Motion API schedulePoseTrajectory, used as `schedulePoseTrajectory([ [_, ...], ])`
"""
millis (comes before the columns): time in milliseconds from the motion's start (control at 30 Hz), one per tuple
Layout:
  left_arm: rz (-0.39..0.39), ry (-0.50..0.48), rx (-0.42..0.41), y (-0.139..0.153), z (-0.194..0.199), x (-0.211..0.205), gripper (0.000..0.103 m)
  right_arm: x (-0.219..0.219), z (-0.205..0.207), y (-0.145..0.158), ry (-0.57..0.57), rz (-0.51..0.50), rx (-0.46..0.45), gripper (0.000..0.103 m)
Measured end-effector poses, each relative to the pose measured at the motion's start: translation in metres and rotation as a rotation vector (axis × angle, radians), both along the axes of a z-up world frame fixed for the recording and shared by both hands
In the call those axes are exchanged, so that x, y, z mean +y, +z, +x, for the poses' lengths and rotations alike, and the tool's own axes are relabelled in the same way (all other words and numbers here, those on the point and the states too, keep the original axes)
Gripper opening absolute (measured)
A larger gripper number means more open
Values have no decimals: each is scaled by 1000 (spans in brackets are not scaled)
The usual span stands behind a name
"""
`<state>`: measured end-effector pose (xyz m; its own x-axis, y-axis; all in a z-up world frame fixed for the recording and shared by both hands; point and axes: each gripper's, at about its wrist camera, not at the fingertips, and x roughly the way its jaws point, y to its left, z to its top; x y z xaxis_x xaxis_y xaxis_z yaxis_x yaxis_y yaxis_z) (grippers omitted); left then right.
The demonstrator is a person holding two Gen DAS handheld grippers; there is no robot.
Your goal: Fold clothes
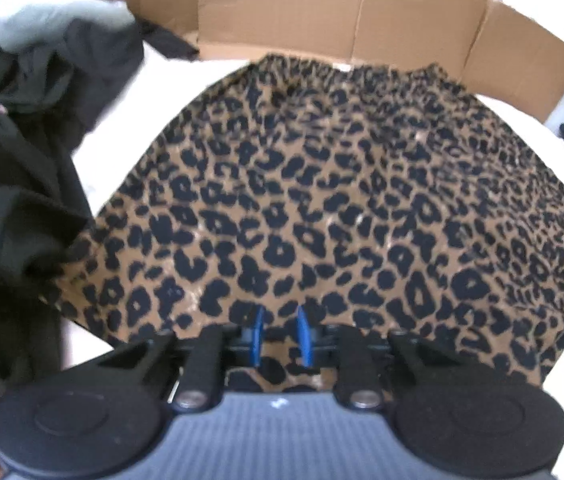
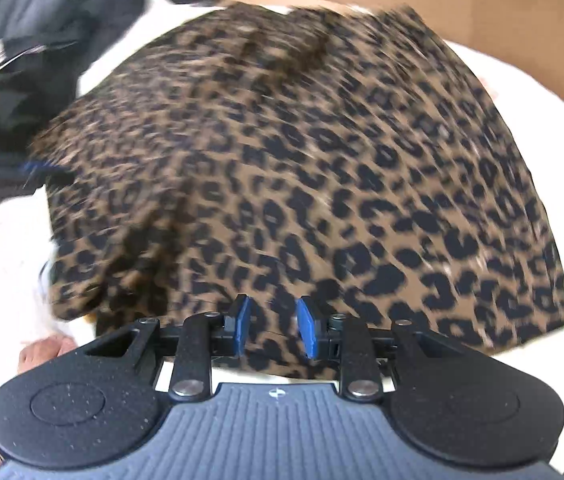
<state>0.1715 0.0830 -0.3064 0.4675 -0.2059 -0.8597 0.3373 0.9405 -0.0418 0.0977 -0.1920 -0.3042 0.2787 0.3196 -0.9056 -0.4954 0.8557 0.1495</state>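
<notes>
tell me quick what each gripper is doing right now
left gripper: fingers narrowly apart over the skirt hem, grip cannot be told
right gripper: fingers apart over the hem, grip cannot be told

I see a tan skirt with black leopard spots. My gripper pads are blue, the heaped clothes black and grey, the cardboard brown.

Couldn't read any text, labels or numbers anywhere in either view, nothing legible showed up on the stuff around.
</notes>
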Motion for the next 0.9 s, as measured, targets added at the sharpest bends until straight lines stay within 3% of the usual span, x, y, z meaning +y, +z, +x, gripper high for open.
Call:
schedulePoseTrajectory([
  [267, -51, 60, 16, 3, 8, 8, 20, 19, -21, -7, 161, -117, -3, 37],
  [433, -36, 21, 8, 8, 8, 12, 21, 34, -29, -13, 194, -145, -66, 46],
  [567, -42, -36, 53, 6, -3, 15, 21, 39, -34, -9, 213, -150, -126, 55],
  [900, -89, -92, 101, -5, -19, 5, 21, 50, -36, -20, 290, -221, -181, 56],
])
